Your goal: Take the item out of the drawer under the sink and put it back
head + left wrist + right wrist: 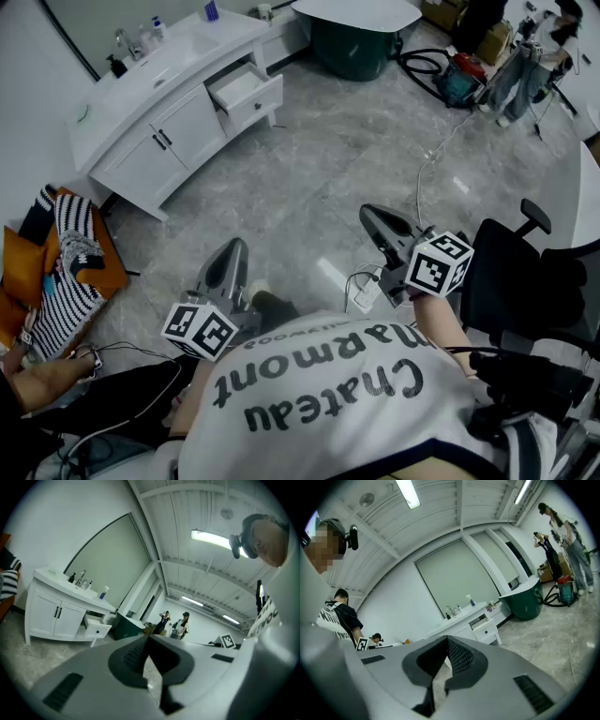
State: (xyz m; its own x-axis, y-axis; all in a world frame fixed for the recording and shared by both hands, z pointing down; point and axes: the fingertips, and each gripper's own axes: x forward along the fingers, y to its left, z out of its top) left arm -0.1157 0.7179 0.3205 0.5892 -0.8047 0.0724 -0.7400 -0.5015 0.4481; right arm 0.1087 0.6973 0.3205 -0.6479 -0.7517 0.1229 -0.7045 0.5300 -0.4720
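Observation:
The white sink cabinet point(159, 122) stands across the floor at the upper left of the head view. Its small drawer point(246, 92) is pulled open; I cannot make out any item inside. My left gripper point(232, 247) and my right gripper point(375, 216) are held close to the person's body, far from the cabinet, both pointing roughly level toward it. In the left gripper view the jaws point(149, 637) meet with nothing between them, and the open drawer point(97, 629) shows beyond. The right gripper's jaws point(446, 640) are also shut and empty, with the drawer point(485, 626) ahead.
A dark green tub point(352, 42) under a white top stands right of the cabinet. A vacuum point(459, 80) and hose lie at the back right, near standing people point(520, 66). A black chair point(525, 272) is at my right, striped cloth on an orange seat point(66, 262) at my left. A white cable point(431, 164) crosses the floor.

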